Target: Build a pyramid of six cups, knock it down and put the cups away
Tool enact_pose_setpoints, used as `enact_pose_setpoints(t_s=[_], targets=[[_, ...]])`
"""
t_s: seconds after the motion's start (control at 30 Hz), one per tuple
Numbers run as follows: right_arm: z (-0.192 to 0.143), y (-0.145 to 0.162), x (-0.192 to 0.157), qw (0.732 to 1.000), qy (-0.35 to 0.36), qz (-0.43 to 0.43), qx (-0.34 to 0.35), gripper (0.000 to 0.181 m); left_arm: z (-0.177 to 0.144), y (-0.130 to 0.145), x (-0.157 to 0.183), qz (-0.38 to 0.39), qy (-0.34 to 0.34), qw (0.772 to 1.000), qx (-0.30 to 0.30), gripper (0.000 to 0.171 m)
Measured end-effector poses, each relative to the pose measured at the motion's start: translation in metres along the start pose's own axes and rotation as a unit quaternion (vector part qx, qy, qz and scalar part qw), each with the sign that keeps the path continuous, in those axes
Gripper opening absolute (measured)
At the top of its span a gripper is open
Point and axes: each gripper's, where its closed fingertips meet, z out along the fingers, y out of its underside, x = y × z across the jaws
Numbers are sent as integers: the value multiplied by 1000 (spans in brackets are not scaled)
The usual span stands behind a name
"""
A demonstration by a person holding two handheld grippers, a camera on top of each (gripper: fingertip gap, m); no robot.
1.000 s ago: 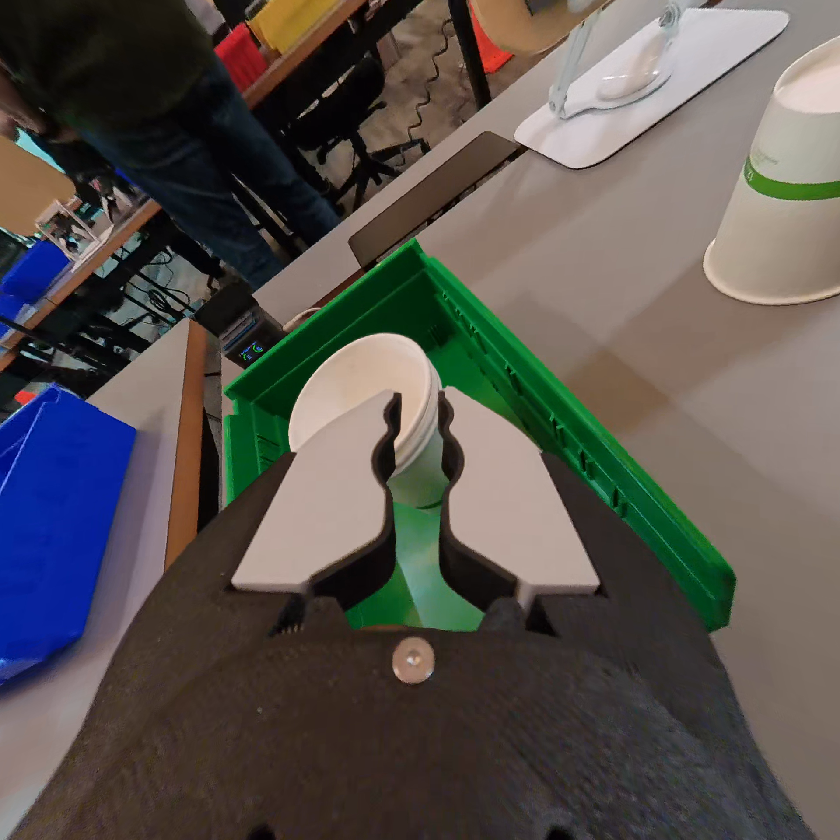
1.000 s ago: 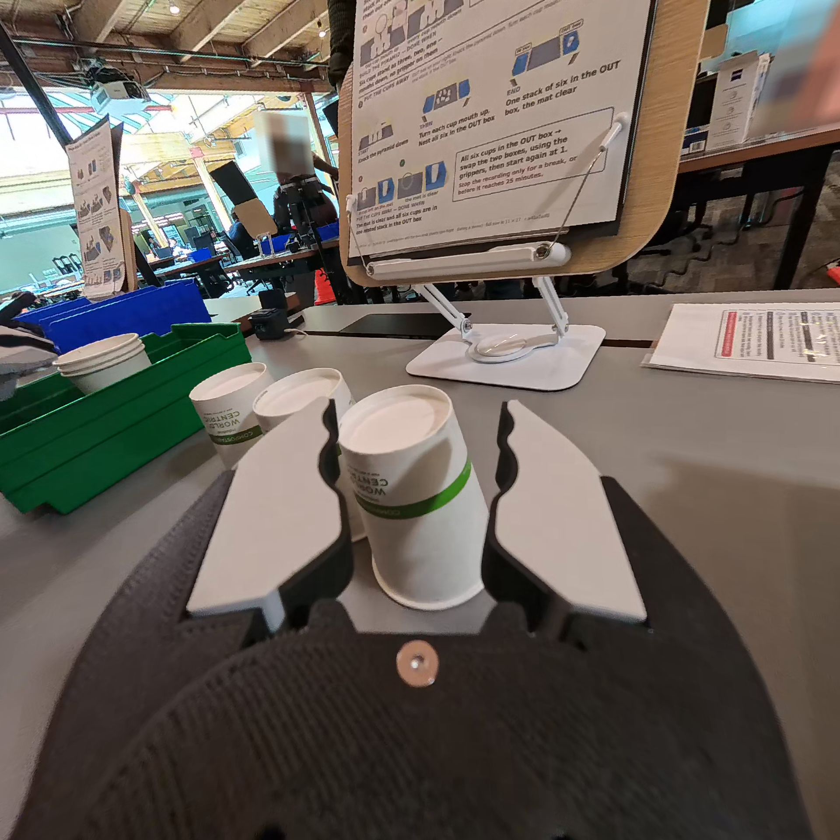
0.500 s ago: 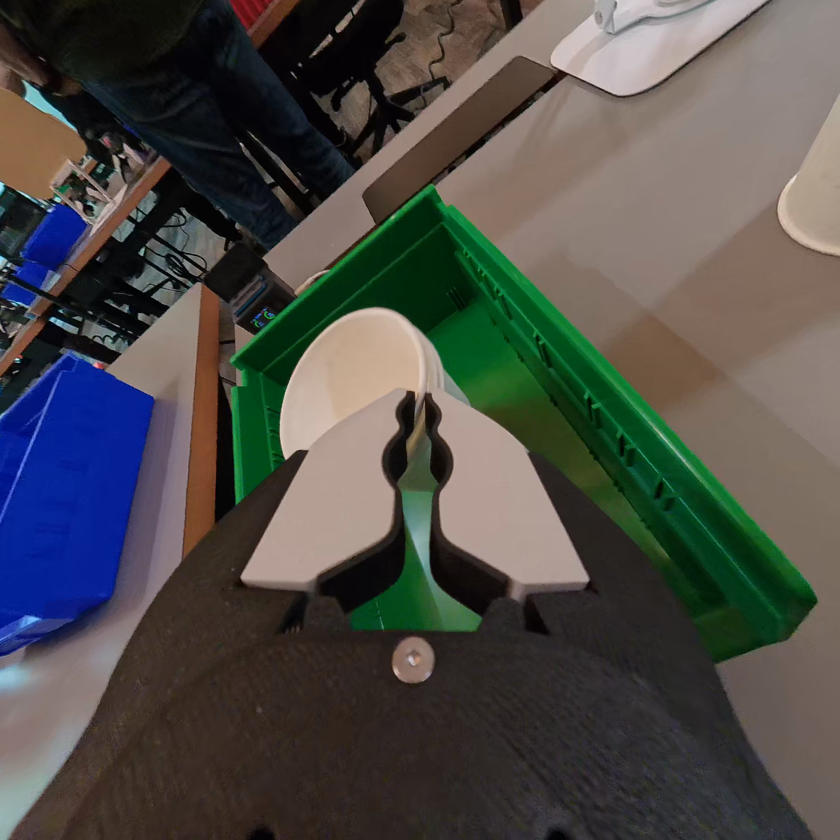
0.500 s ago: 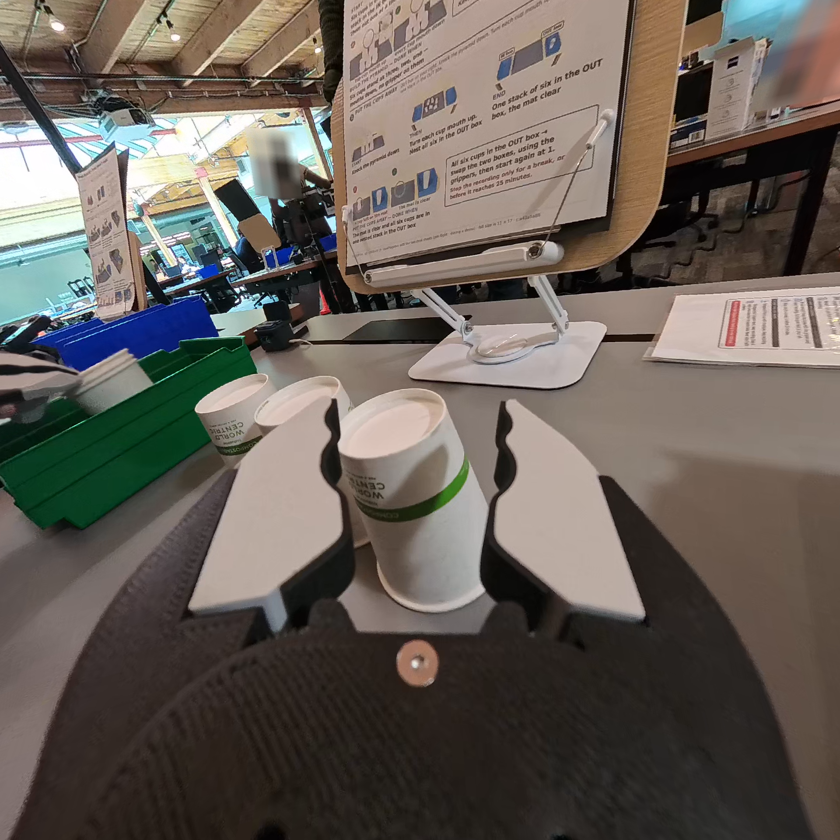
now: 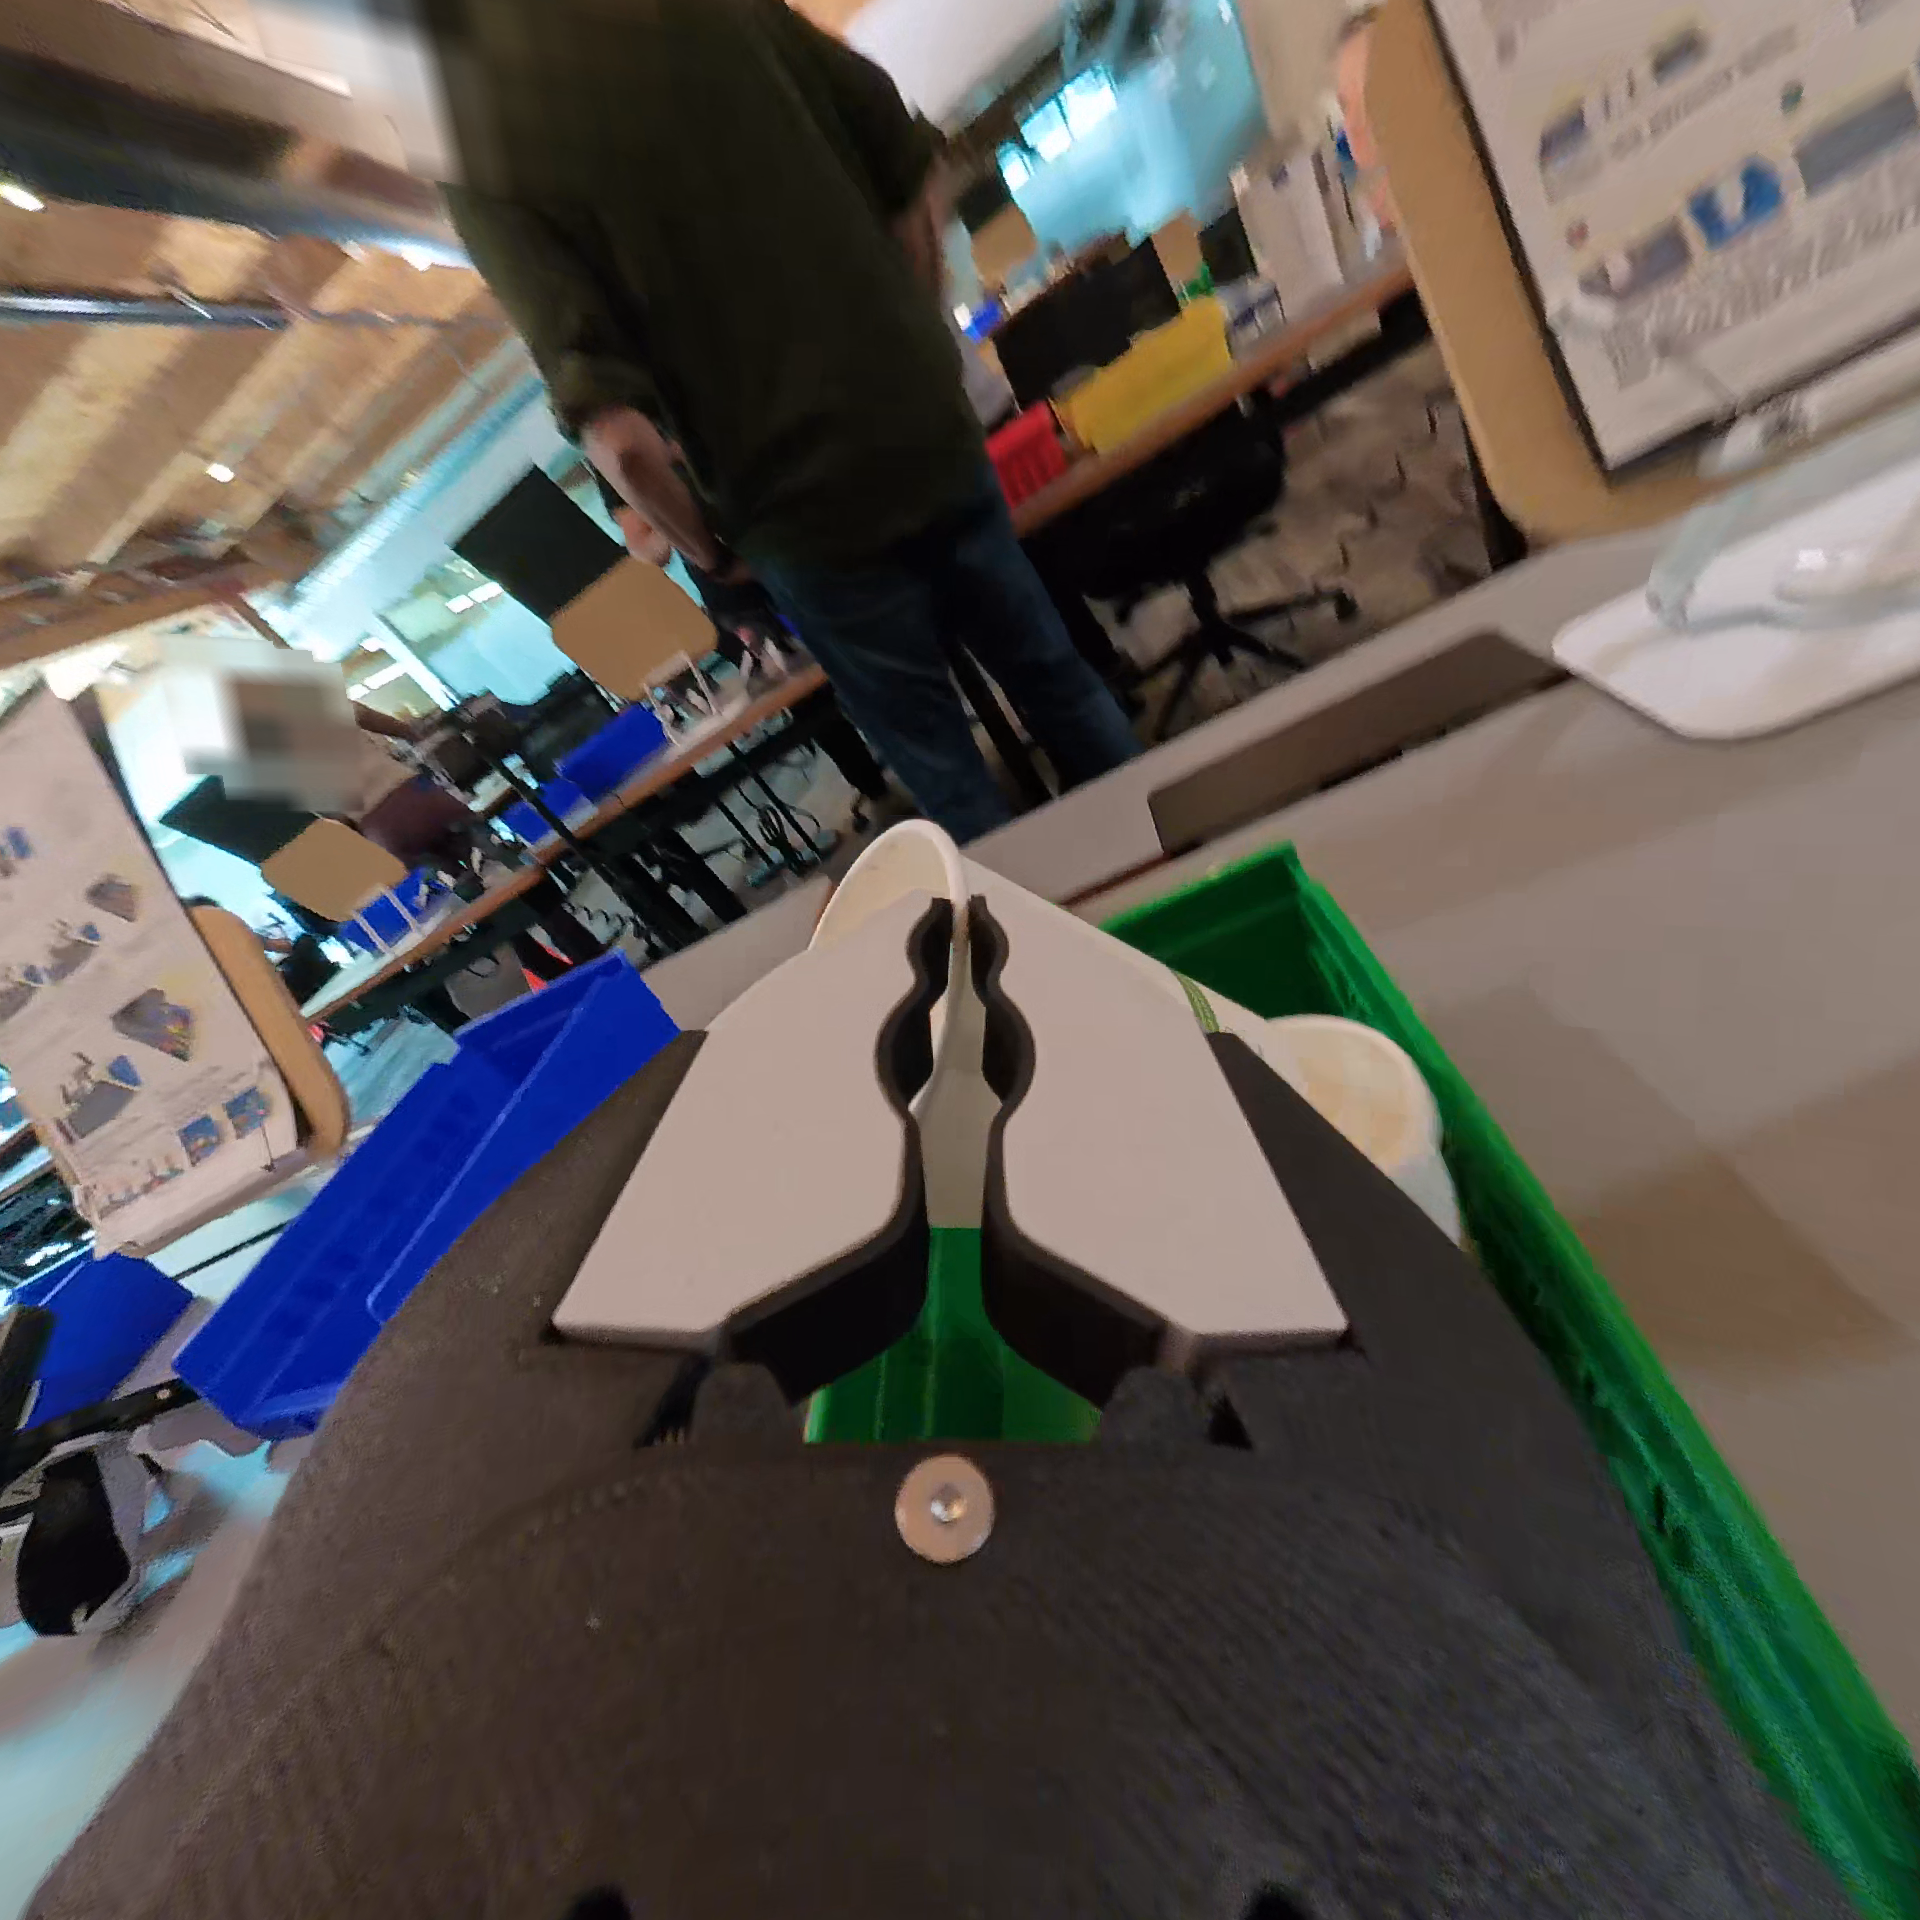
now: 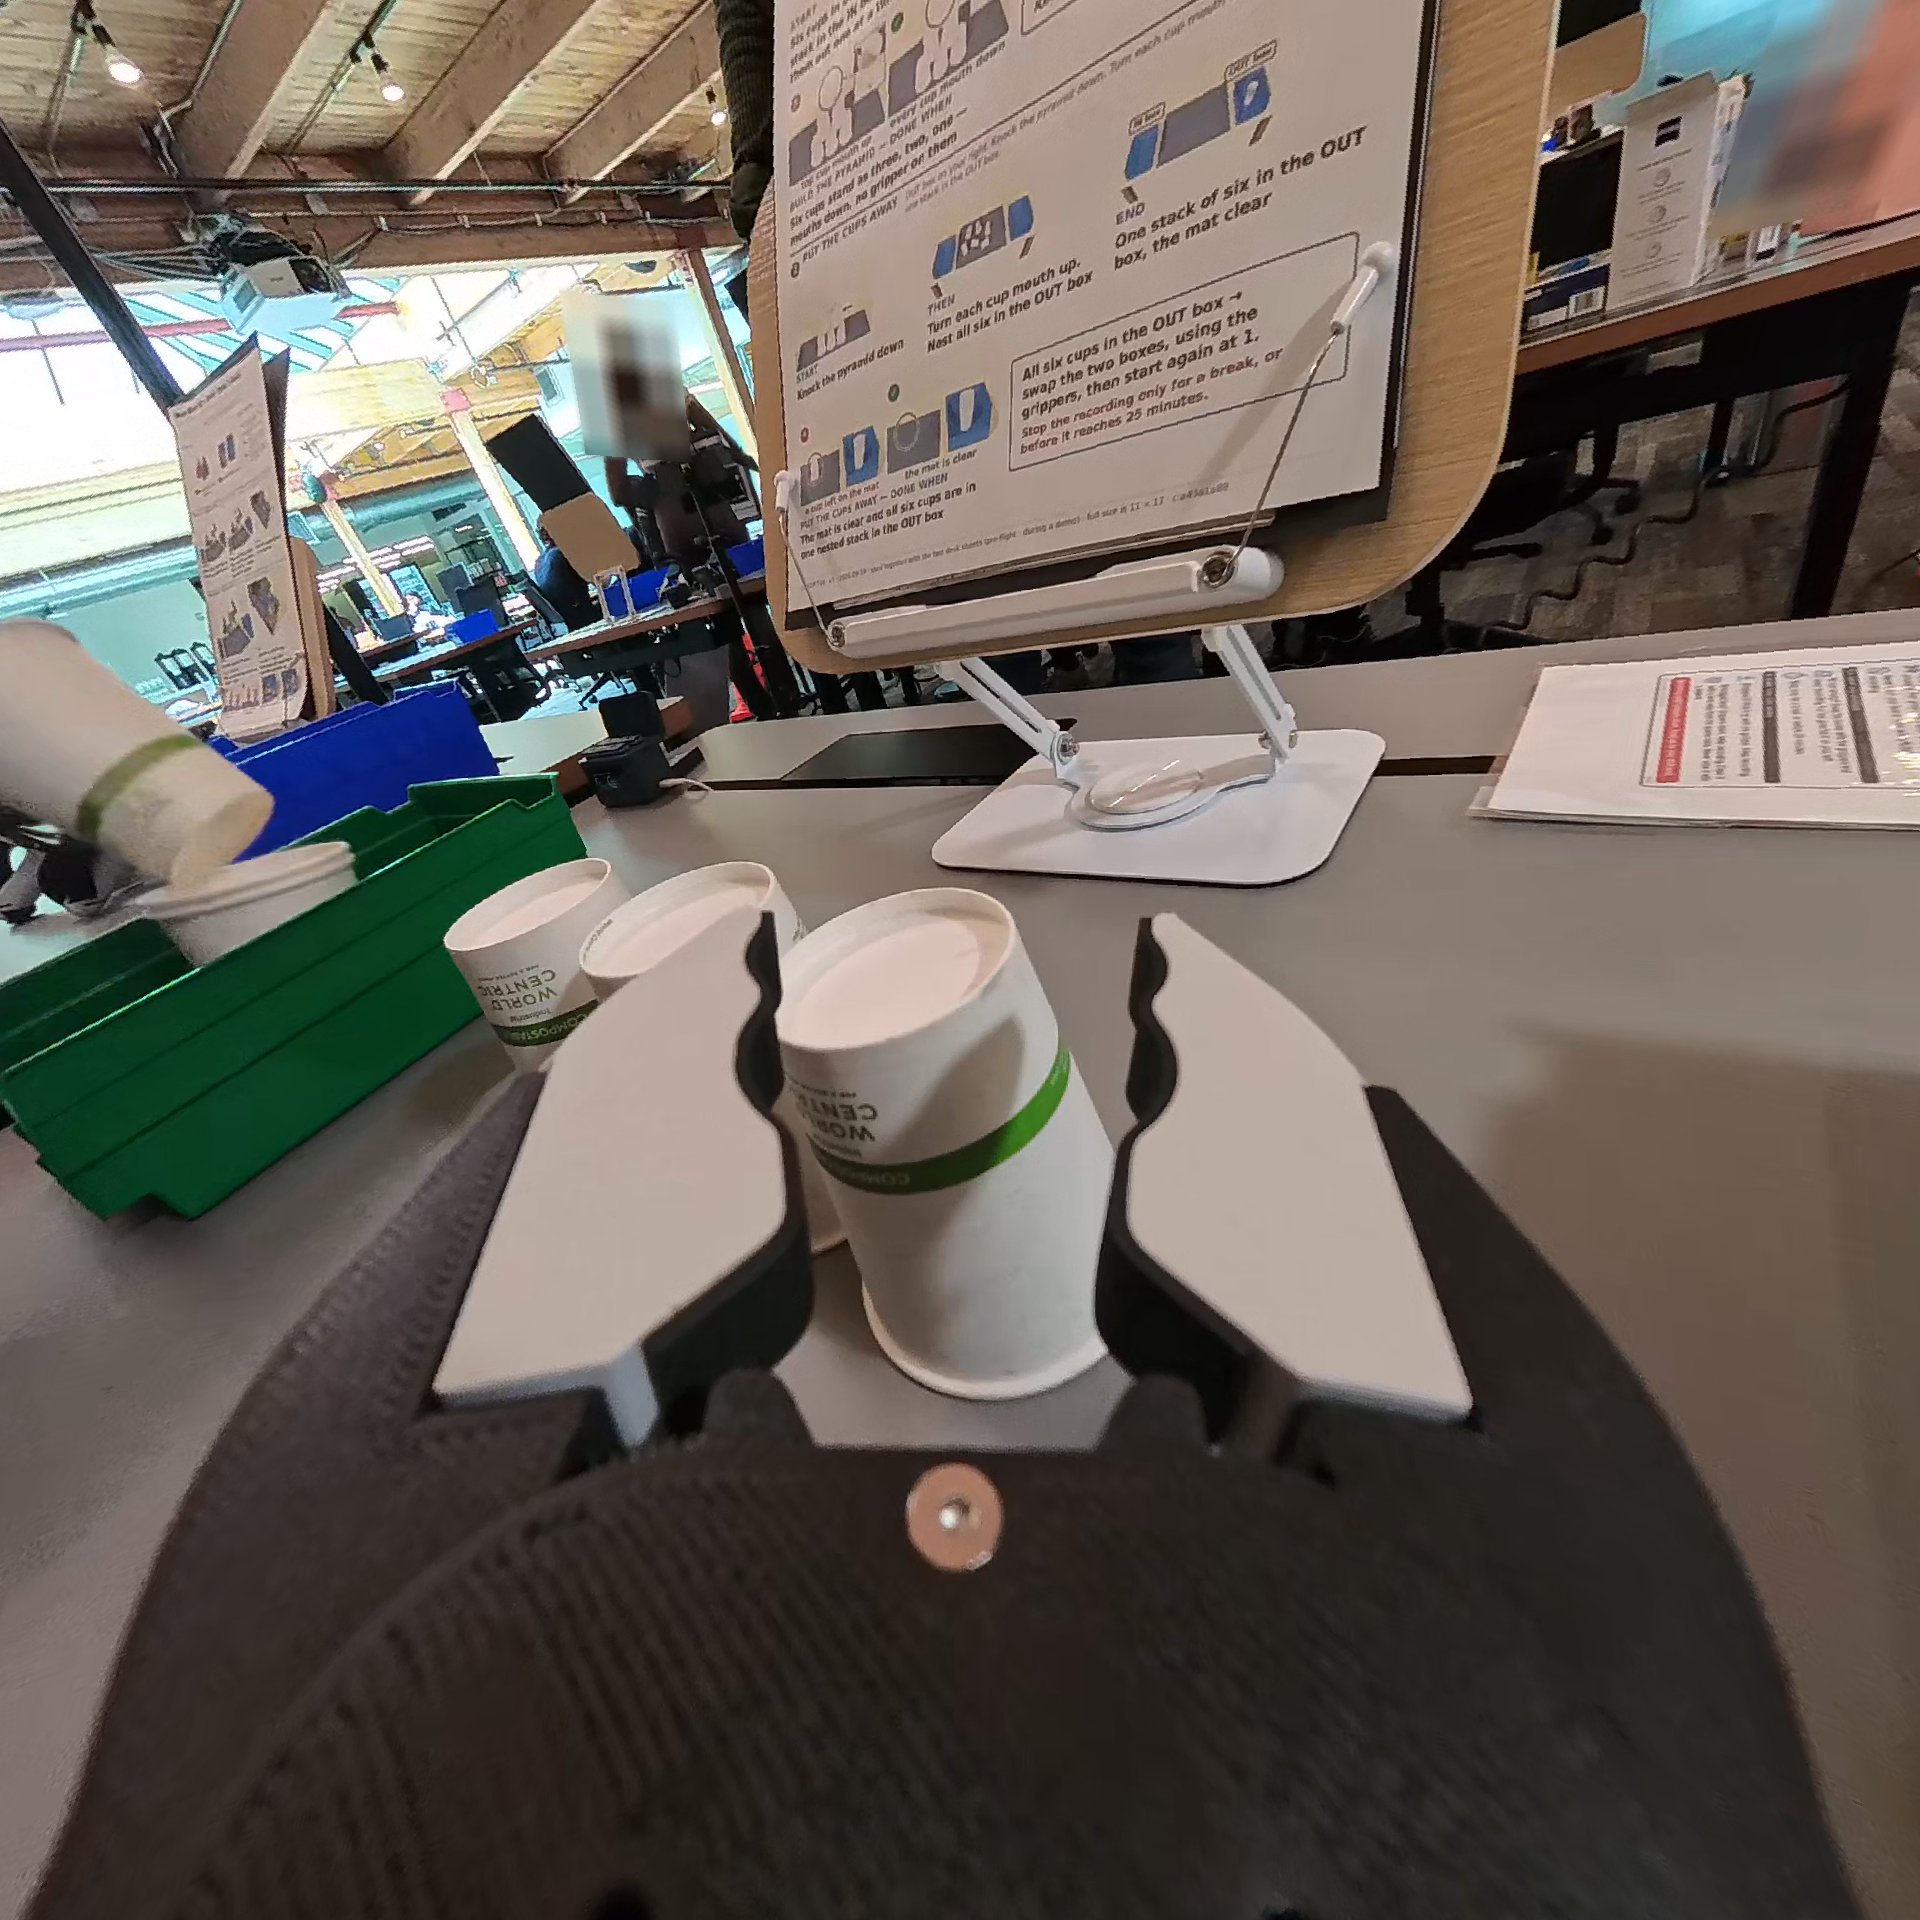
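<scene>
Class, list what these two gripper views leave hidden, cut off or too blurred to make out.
- Left wrist view: most of the tilted paper cup is hidden by the left gripper shut on its rim.
- Left wrist view: the instruction sheet is motion-blurred and cut by the right edge.
- Right wrist view: the middle upside-down cup is partly hidden behind the right gripper.
- Right wrist view: the green bin floor is hidden by its wall.

Left hand-held gripper (image 5: 958,940) tilted, nearly closed; right hand-held gripper (image 6: 951,961) level, spread wide.
</scene>
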Motion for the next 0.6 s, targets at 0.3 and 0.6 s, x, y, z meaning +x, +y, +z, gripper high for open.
enact_pose_setpoints(t_s=[0.3,0.6], targets=[[-9,-20,-24,998,-35,3,50,64,-33,-104,29,-131,53,976,164,5],[-14,-10,-175,945,-255,186,86,68,-58,-165,121,-326,170,899,238,4]])
